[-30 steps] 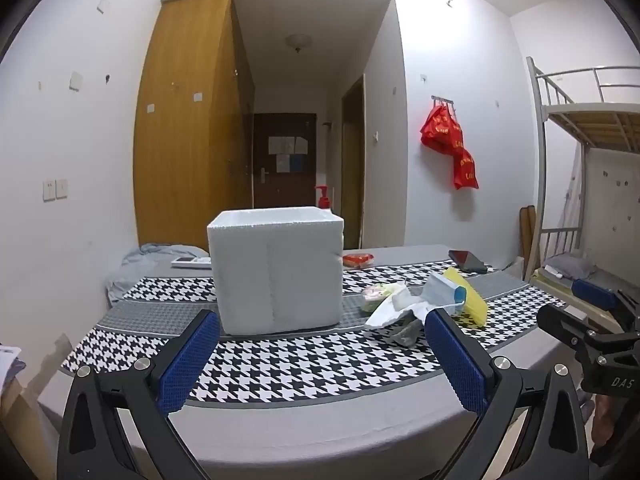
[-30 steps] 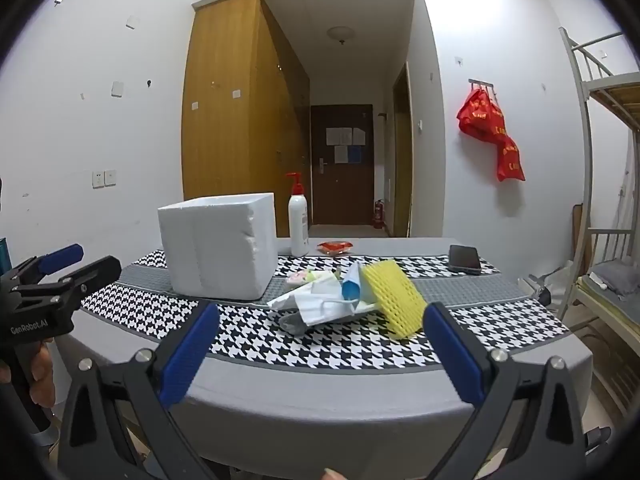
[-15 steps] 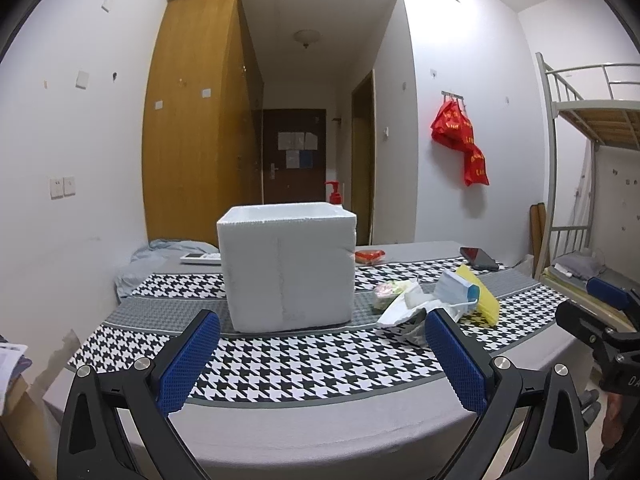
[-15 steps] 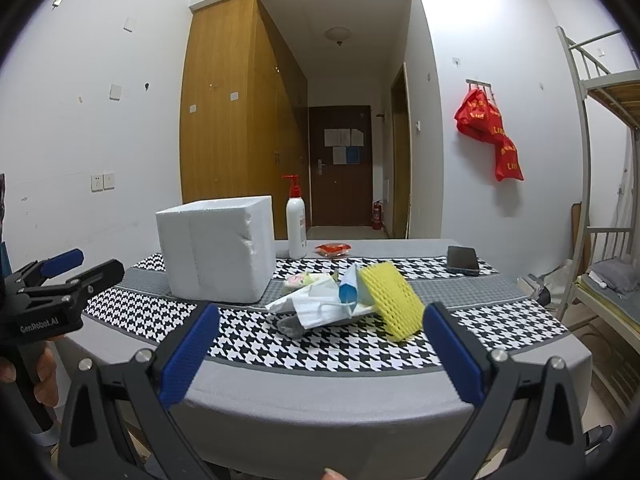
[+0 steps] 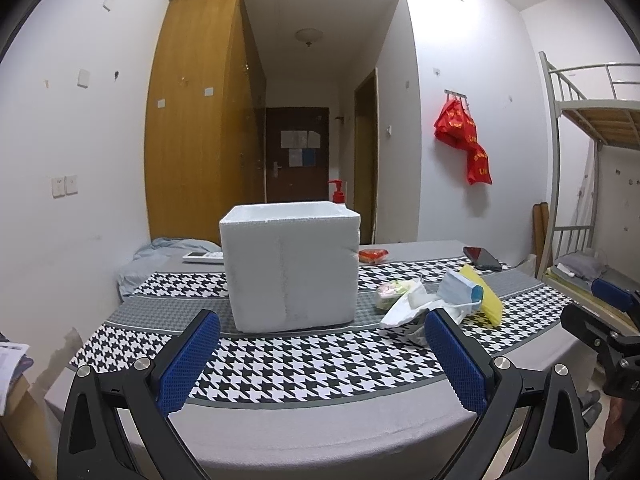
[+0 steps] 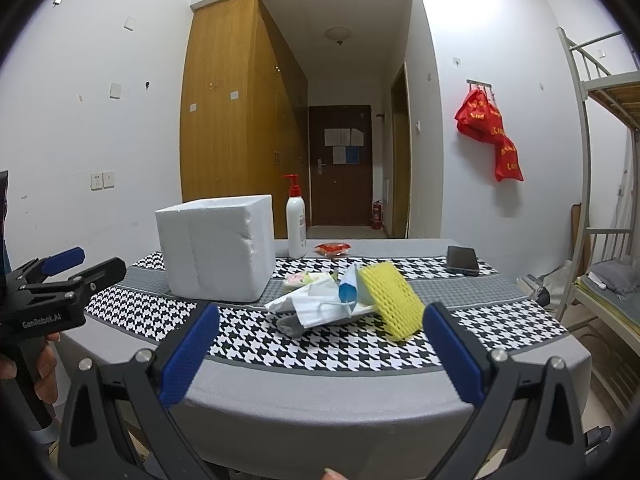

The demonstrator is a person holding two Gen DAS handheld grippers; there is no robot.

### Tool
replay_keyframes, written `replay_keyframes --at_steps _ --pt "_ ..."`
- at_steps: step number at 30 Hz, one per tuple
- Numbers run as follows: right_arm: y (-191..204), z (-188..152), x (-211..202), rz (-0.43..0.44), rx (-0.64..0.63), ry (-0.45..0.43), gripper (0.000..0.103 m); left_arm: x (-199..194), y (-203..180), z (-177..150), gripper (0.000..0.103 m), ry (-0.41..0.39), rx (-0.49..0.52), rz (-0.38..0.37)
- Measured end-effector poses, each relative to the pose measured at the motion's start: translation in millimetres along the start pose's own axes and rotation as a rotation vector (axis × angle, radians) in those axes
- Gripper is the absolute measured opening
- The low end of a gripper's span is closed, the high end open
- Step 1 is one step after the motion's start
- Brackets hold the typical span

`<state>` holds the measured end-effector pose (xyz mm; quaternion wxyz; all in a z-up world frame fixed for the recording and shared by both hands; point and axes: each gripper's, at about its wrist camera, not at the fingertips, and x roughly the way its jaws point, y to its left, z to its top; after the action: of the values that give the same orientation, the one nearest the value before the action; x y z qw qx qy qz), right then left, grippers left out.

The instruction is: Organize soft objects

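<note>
A dormitory room holds a surface [image 6: 360,384] draped in houndstooth cloth. Nothing looks sorted yet: the heap of soft objects, face mask [image 6: 320,308] and yellow foam net [image 6: 394,300] among them, lies right of the white foam box [image 6: 216,252], near the front edge. Both the left tool [image 5: 320,364] and right tool [image 6: 320,354] hover short of that edge, jaws apart, empty.

Foam box [image 5: 290,268] interior hidden

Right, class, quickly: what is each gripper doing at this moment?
Left gripper: open, holding nothing.
Right gripper: open, holding nothing.
</note>
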<state>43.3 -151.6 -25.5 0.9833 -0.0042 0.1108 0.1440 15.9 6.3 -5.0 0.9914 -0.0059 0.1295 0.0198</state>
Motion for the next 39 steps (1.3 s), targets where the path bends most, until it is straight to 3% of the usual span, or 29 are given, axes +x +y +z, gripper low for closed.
replay_keyframes --at_steps 39 --pt "-4.5 1.2 6.3 -0.004 0.005 0.012 0.103 16.4 -1.7 3.0 0.102 0.027 0.013 0.02"
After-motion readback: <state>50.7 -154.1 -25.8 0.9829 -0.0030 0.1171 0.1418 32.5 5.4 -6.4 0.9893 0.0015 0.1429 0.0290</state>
